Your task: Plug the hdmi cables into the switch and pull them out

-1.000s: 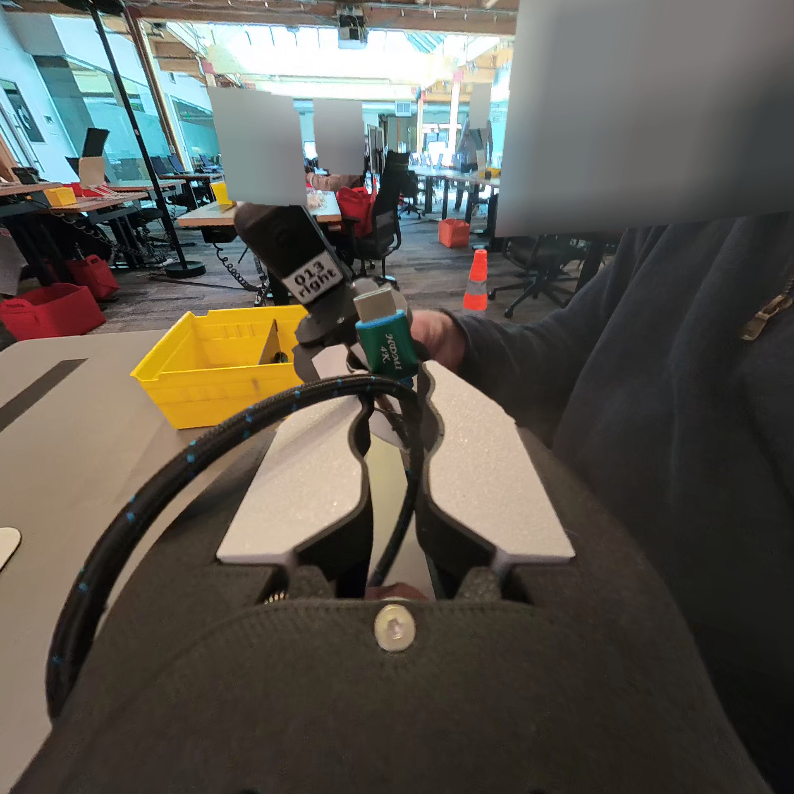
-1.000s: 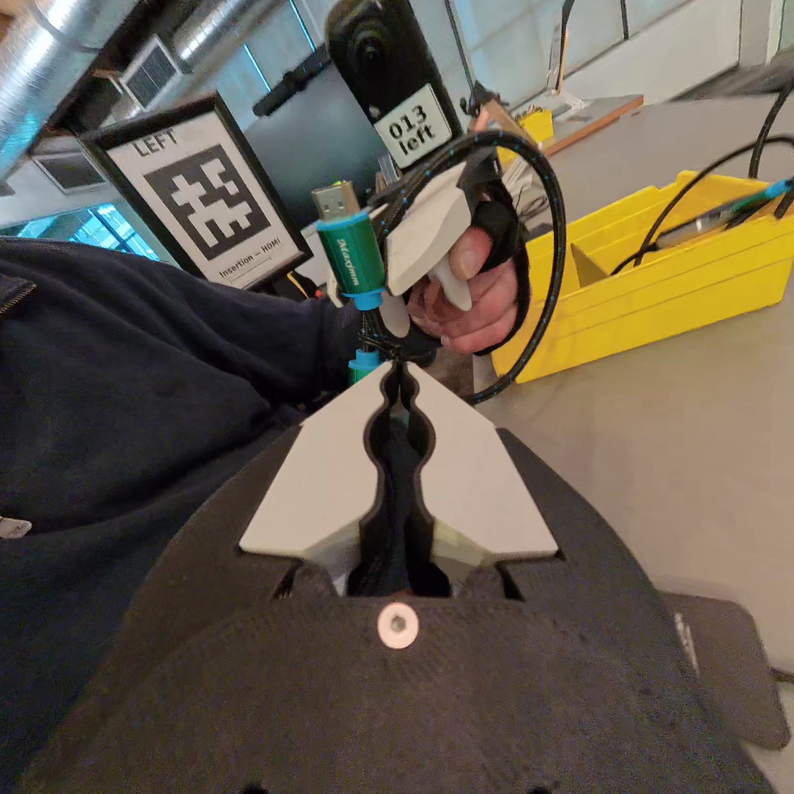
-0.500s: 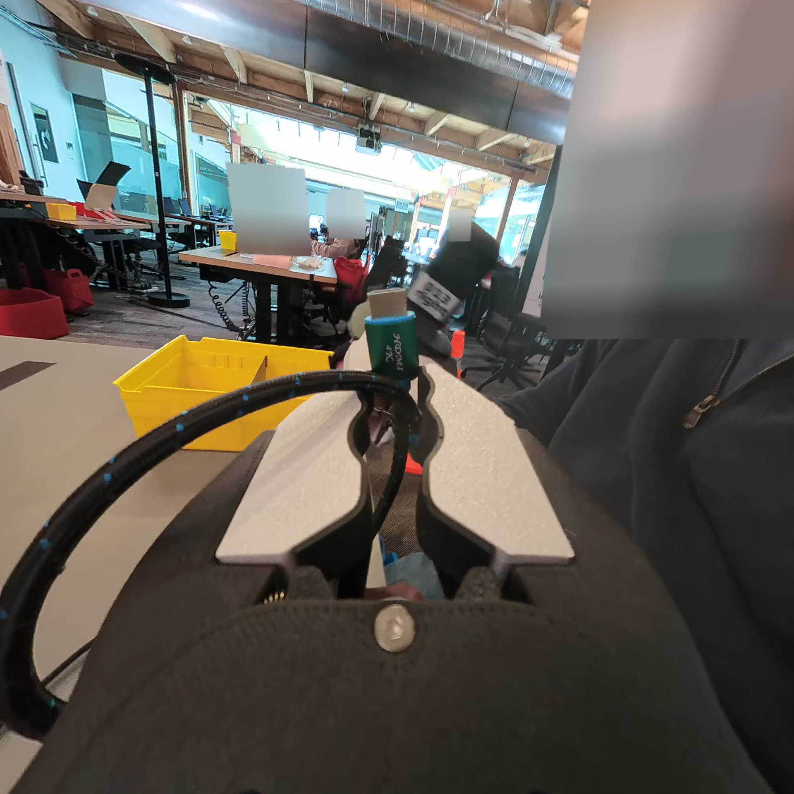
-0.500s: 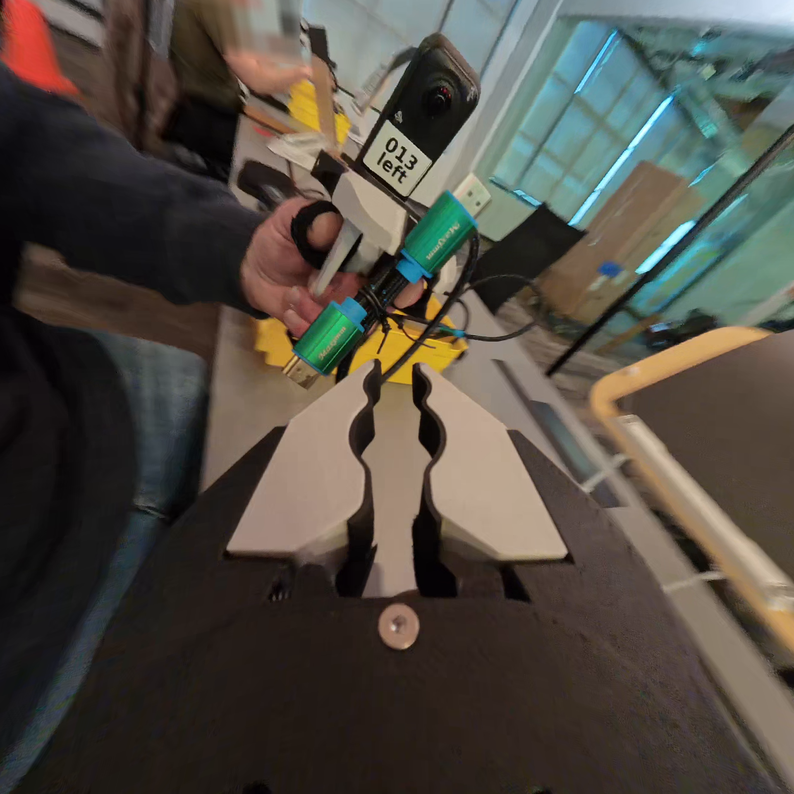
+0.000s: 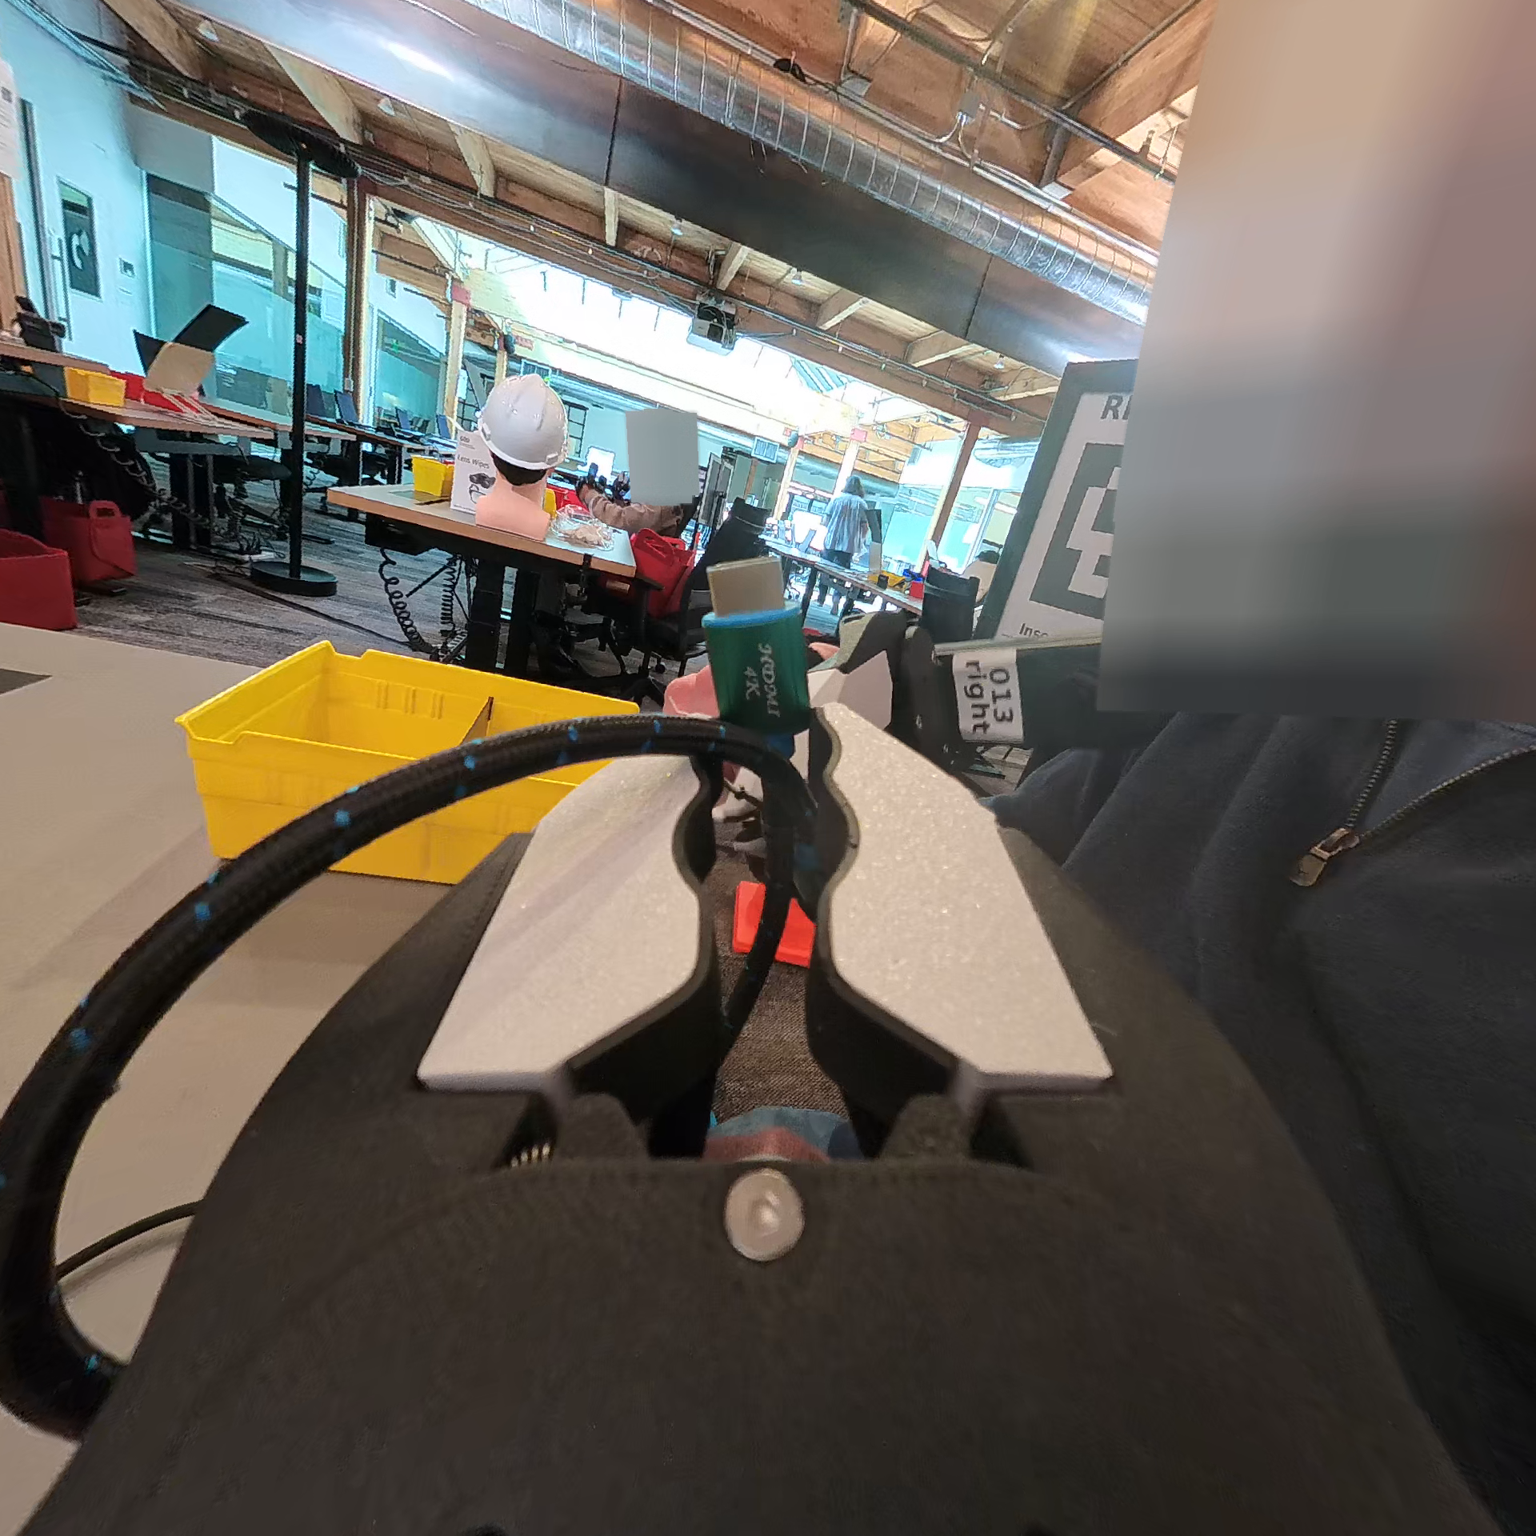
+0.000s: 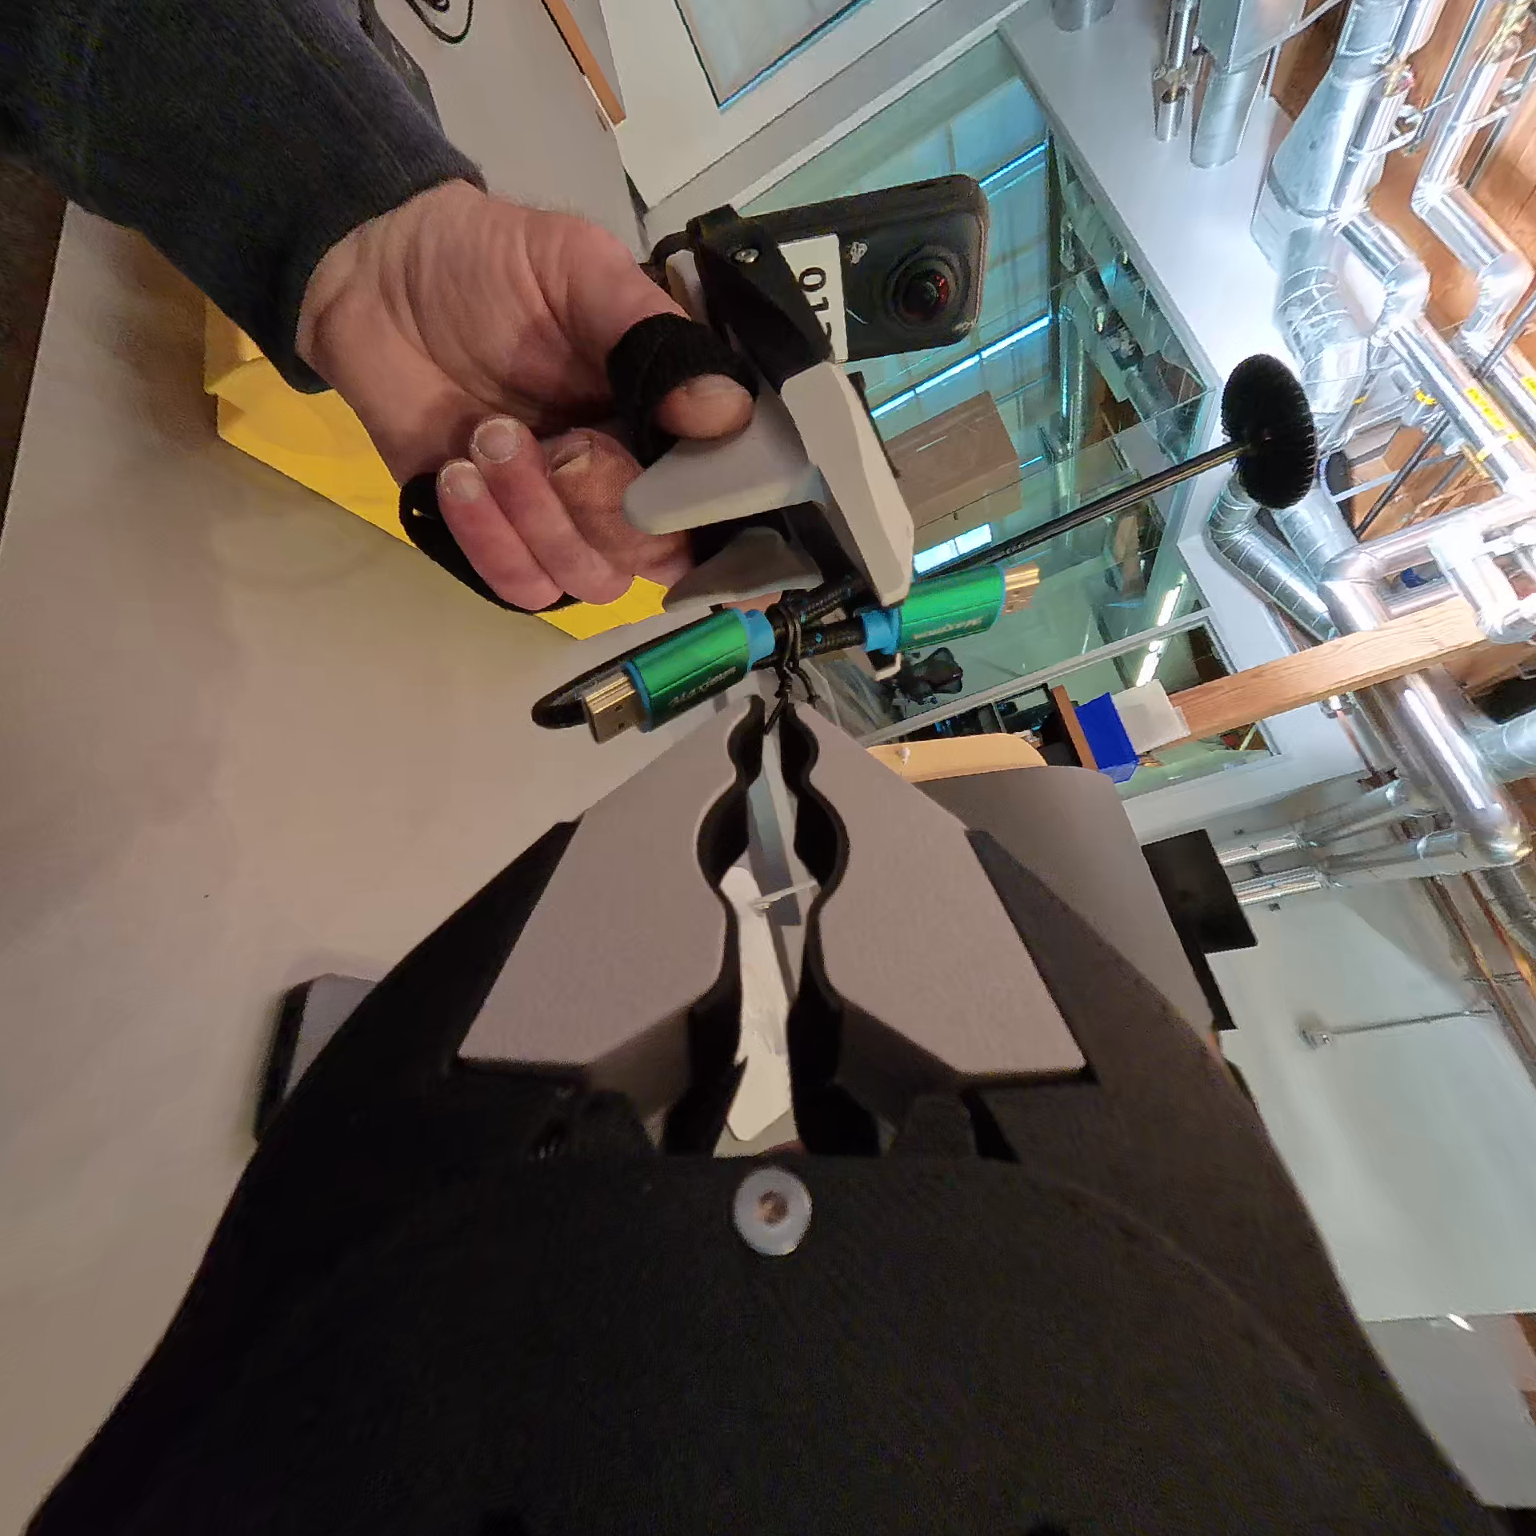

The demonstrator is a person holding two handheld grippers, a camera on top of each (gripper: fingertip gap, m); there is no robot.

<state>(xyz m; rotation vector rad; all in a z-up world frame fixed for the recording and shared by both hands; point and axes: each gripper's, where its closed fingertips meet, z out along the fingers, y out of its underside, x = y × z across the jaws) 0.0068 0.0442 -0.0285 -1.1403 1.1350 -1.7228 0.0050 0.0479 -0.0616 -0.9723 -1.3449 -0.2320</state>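
My left gripper (image 5: 760, 736) is shut on a black braided HDMI cable (image 5: 249, 839) just below its green plug (image 5: 755, 665), which points up. In the right wrist view a hand holds that left gripper (image 6: 873, 603), with the cable folded so two green plugs (image 6: 681, 675) (image 6: 947, 615) stick out sideways. A thin black tie (image 6: 781, 644) binds the fold. My right gripper (image 6: 773, 719) sits right under it, jaws nearly together on the tie's tail. The switch is not in view.
A yellow bin (image 5: 332, 773) stands on the grey table (image 5: 100, 873) behind the cable loop; it also shows behind the hand (image 6: 283, 432). A dark flat thing (image 6: 287, 1047) lies on the table by my right gripper. A person in a dark jacket (image 5: 1330, 997) is close on the right. My two grippers' fingertips are within a few centimetres of each other.
My right gripper opened, rolled sideways and closed again at the tie. My left gripper tilted upward with the cable still held, so the plugs now lie sideways in the right wrist view.
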